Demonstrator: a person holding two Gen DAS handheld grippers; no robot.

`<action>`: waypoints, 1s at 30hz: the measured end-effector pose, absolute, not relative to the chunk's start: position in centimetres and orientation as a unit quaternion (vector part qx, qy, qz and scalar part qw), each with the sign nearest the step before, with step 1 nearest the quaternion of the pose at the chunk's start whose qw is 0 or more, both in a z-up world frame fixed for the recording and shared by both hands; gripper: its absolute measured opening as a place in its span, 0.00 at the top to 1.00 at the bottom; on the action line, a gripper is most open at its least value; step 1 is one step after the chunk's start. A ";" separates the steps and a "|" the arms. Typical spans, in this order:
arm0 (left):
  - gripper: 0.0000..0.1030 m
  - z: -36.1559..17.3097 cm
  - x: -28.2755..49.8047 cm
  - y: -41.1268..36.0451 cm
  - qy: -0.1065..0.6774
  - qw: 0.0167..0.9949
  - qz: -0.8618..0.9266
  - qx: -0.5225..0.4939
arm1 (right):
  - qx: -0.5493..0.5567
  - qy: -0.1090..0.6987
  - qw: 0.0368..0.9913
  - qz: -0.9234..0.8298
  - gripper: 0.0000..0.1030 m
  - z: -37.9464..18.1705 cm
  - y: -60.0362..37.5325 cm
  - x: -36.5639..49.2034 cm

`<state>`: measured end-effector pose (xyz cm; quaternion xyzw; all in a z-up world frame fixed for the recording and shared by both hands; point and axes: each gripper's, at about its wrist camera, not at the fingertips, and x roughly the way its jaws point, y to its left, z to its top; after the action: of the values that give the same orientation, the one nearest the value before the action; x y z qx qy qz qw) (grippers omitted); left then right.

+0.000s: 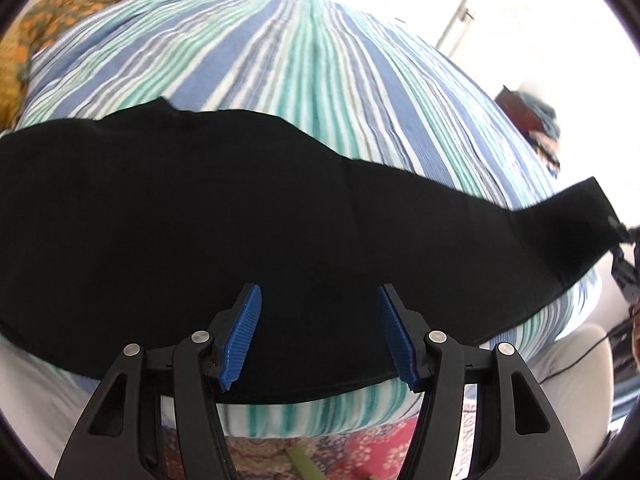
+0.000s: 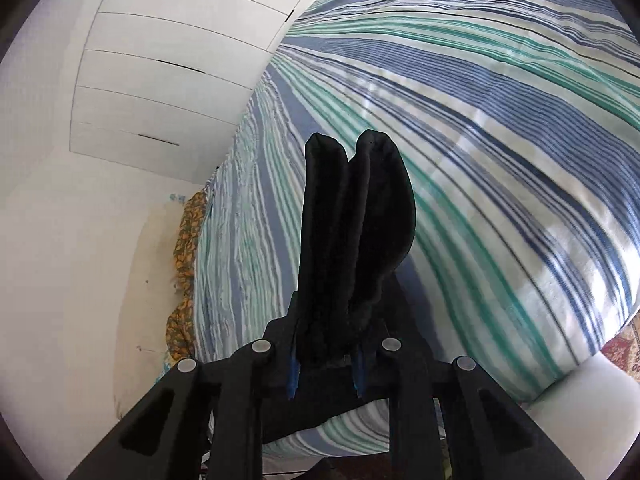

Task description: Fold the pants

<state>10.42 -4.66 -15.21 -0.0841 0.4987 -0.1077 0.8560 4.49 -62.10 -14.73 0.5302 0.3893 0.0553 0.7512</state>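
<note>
Black pants [image 1: 240, 208] lie stretched across the near side of a bed with a blue, green and white striped cover [image 1: 312, 60]. My left gripper [image 1: 318, 300] is open and empty, its blue pads just above the pants' near edge. My right gripper [image 2: 326, 336] is shut on a bunched end of the pants [image 2: 352, 216], which stands up between the fingers above the striped cover [image 2: 500, 120]. In the left wrist view the right gripper [image 1: 624, 248] shows at the far right, holding the pants' lifted end.
An orange patterned cloth [image 1: 52, 28] lies at the bed's far left; it also shows in the right wrist view [image 2: 186, 240]. White cupboard doors [image 2: 160, 60] stand beside the bed. A patterned rug [image 1: 360, 452] lies on the floor below the bed edge.
</note>
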 end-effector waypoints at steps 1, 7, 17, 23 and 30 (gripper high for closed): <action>0.39 -14.8 10.2 -2.8 0.493 0.860 -0.086 -0.103 | 0.529 0.385 0.753 0.069 0.80 -13.9 -61.0 5.0; 0.40 -13.8 9.0 5.6 0.471 0.863 0.006 -0.183 | 0.528 0.374 0.742 0.177 0.80 -11.1 -50.2 9.7; 0.40 -14.8 8.6 9.0 0.469 0.851 0.038 -0.234 | 0.329 0.467 0.774 0.272 0.50 -14.9 -22.4 15.1; 0.39 -14.3 8.8 8.9 0.462 0.847 -0.024 -0.262 | 0.125 0.480 0.812 0.308 0.29 -15.1 -19.1 9.6; 0.39 -14.7 13.0 2.2 0.512 0.828 -0.147 -0.176 | 0.154 0.431 0.866 0.204 0.12 -13.9 -31.3 2.8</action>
<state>13.04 2.21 -14.73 -0.1764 0.5119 -0.1466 0.8279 2.78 -31.28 -13.87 0.1538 0.4305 0.2039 0.8657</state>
